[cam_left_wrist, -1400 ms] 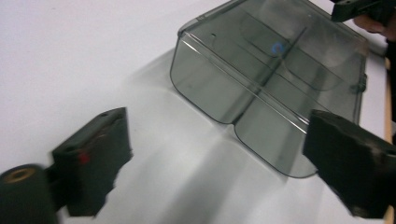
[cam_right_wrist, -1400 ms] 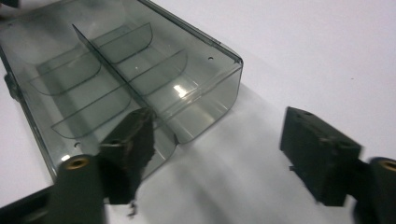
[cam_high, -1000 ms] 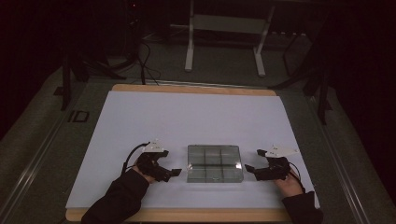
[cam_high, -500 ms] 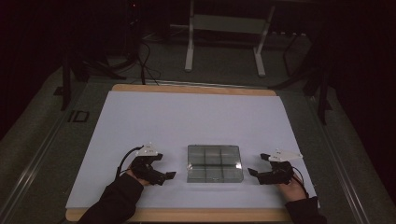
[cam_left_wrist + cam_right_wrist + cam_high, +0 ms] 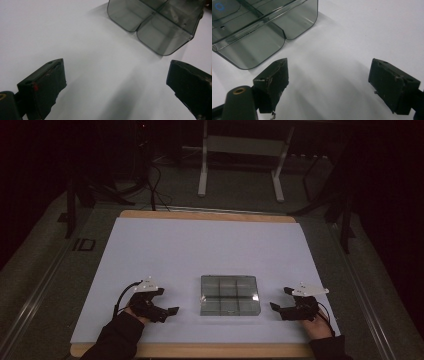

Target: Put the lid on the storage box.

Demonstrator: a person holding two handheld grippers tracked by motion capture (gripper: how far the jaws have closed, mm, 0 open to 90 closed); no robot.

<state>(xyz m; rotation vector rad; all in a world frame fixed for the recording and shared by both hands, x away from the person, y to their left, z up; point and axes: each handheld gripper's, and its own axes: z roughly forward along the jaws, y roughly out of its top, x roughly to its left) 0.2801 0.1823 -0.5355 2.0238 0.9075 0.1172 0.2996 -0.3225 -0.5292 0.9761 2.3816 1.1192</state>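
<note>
A clear grey plastic box (image 5: pixel 230 295) divided into several compartments sits on the white table cover (image 5: pixel 210 245), near the front edge. Its compartments look empty. My left gripper (image 5: pixel 168 301) rests to the left of the box, open, with nothing between its jaws. In the left gripper view the box's corner (image 5: pixel 155 22) lies ahead at the upper right, beyond my open left gripper (image 5: pixel 116 85). My right gripper (image 5: pixel 280 298) is to the right of the box, also open and holding nothing. In the right gripper view the box (image 5: pixel 262 27) is at the upper left, ahead of my right gripper (image 5: pixel 332 80).
The white cover lies on a wooden tabletop (image 5: pixel 200 351) whose edge shows at front and back. A white metal stand (image 5: pixel 240 165) and dark cables (image 5: pixel 155 185) are on the floor beyond the table. The room around is dark.
Both grippers have drawn back a little from the box's sides, the left one leftward and the right one rightward. The box has stayed in place.
</note>
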